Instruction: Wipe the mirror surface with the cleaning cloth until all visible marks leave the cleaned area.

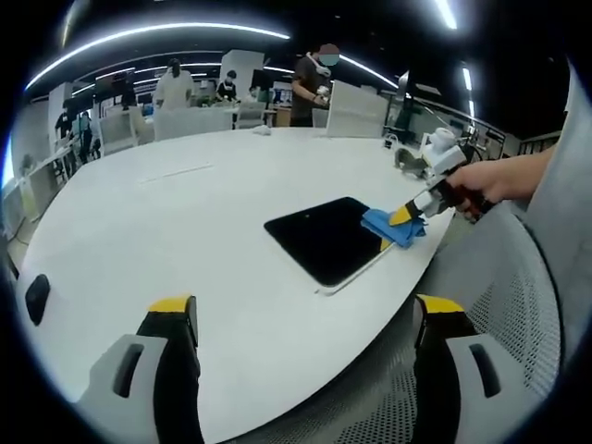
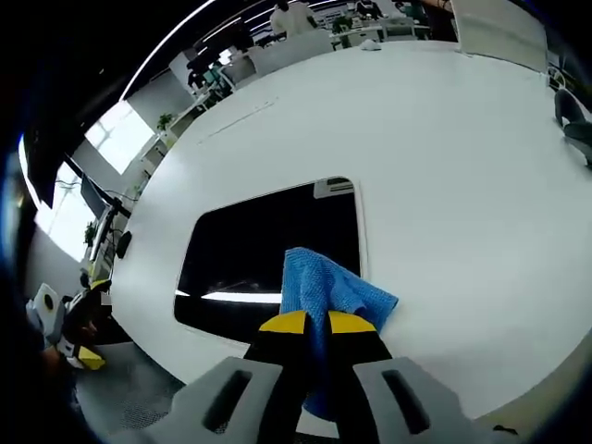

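My right gripper (image 2: pixel 308 322) has its yellow-tipped jaws pinched on the soft blue microfibre cleaning cloth (image 2: pixel 326 289), which drapes ahead of the fingers onto the dark rectangular white-framed mirror (image 2: pixel 268 250) lying flat on the white round table (image 2: pixel 444 157). I judge the cloth light and limp, best held bunched at one edge; the glass is likely slick and fragile. My left gripper (image 1: pixel 310 310) hangs spread wide, empty, well short of the mirror. The left gripper view alone shows the hand (image 1: pixel 495 180) behind the right gripper.
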Demonstrator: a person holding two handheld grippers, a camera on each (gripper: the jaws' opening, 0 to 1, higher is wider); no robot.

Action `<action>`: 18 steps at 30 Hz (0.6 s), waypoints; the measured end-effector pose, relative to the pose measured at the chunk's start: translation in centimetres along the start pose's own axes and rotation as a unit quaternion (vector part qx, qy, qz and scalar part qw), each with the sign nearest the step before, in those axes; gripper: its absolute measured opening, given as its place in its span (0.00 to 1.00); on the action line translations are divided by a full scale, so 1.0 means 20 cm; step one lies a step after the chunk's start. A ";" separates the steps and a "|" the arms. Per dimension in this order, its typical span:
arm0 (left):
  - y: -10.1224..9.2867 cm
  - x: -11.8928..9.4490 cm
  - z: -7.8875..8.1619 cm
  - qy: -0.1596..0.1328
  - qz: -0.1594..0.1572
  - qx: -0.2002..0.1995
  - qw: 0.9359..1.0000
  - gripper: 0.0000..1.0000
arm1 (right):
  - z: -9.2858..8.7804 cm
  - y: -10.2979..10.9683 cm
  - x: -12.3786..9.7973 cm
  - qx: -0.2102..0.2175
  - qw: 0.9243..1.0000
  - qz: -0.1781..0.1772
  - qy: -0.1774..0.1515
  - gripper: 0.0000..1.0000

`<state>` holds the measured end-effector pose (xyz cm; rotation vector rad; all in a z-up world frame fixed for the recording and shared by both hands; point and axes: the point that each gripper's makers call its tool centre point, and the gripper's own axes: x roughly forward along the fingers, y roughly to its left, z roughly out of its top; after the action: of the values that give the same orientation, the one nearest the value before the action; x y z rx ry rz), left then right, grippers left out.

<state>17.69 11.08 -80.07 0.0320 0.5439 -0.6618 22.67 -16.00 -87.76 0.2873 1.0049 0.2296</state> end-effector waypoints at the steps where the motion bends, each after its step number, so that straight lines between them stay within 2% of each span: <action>1: 0.00 0.00 0.00 -0.001 0.000 0.000 1.000 0.97 | 0.00 0.01 -0.01 -0.003 1.000 -0.002 0.000 0.01; 18: 0.00 0.00 0.00 0.000 -0.003 -0.003 1.000 0.97 | -0.02 0.21 0.06 -0.012 1.000 0.010 0.001 0.01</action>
<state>17.65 11.03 -80.11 0.0248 0.5462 -0.6664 22.75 -11.72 -87.50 0.2748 1.0005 0.2606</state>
